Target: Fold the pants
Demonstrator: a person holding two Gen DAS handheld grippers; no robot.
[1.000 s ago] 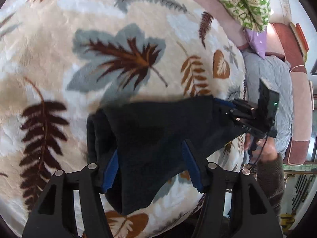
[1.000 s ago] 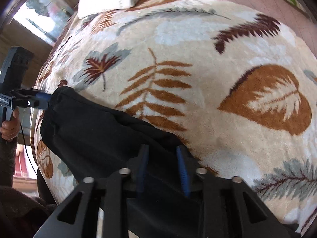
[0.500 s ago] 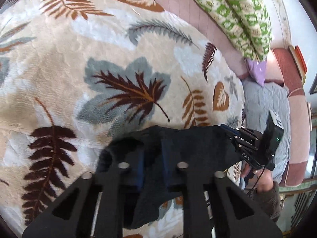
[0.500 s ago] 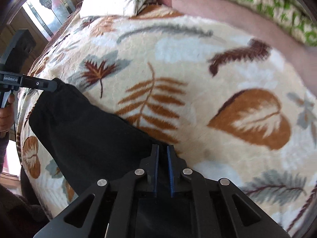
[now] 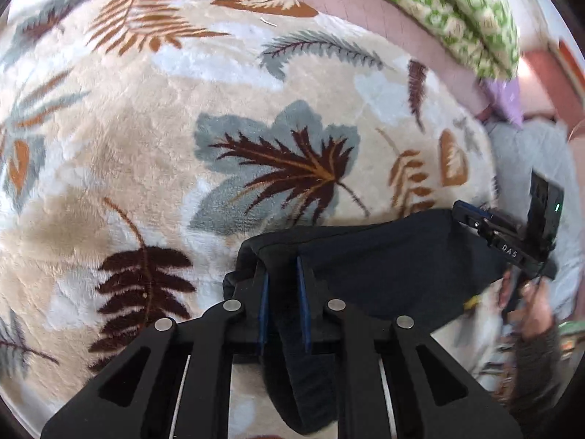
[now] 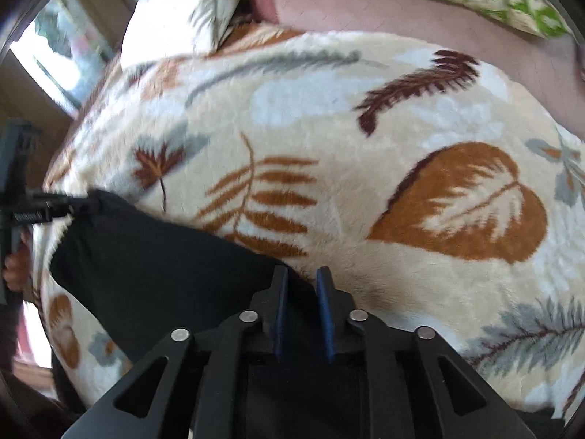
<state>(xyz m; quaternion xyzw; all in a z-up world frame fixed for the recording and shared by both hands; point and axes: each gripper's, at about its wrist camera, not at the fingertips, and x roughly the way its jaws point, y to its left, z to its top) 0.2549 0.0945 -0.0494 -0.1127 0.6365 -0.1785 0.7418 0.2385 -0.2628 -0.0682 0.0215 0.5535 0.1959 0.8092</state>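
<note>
1. While both grippers pointed steeply down at the leaf-patterned blanket (image 5: 153,117), the black pants (image 5: 384,256) lay stretched between them near the blanket's edge.
2. The left gripper (image 5: 282,285) had its blue-padded fingers (image 5: 263,303) set narrow, pinched on a bunched fold of the pants; its jaws had just eased slightly apart.
3. The right gripper (image 6: 300,307) gripped the opposite end of the pants (image 6: 153,256), fingers (image 6: 323,311) narrow with cloth between them, having just opened a little.
4. Beyond the blanket lay a green-patterned quilt (image 5: 457,11) and a pink sheet (image 6: 420,22).
</note>
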